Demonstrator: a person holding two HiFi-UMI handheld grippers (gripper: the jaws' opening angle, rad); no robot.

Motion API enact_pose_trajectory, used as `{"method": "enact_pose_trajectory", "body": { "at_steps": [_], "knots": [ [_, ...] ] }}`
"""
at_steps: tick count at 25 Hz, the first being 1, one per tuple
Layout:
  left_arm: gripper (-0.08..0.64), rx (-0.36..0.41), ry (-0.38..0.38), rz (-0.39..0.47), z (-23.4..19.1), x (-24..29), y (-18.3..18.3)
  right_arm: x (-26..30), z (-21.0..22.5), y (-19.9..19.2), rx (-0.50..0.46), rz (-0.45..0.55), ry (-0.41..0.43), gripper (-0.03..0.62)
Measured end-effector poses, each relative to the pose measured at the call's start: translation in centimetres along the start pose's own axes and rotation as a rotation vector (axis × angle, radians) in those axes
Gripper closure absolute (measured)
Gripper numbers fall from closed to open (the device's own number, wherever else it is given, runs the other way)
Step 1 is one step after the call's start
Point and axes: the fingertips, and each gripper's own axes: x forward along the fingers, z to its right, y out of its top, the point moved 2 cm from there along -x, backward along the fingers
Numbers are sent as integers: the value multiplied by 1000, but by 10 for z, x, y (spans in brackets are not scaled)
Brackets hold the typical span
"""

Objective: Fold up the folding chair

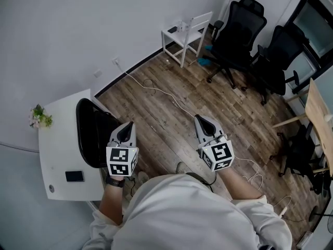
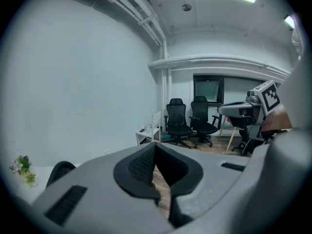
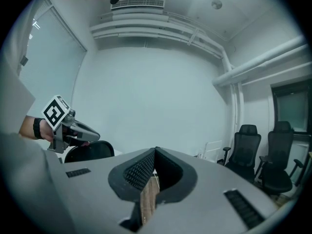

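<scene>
Starting how, with the left gripper (image 1: 127,125) and right gripper (image 1: 201,119) jaws both closed tight, holding nothing?
— Part the left jaws first; the black folding chair (image 1: 91,134) stands just left of them, beside the bench (image 1: 57,139).

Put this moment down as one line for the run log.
left gripper: shut, empty | right gripper: shut, empty | black chair: at white table, not gripped

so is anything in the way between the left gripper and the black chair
Nothing visible does: the left gripper, fingers shut, is right next to the black chair, which stands at the white table.
</scene>
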Motion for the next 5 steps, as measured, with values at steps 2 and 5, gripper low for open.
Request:
{"method": "enact_pose_trajectory", "body": {
  "at_steps": [2, 5],
  "knots": [
    [552, 4, -1, -5, 0, 0, -1, 0, 0, -1, 2, -2, 0, 577],
    [552, 4, -4, -11, -1, -1, -3, -1, -2, -2, 4, -5, -1, 577]
  ]
}}
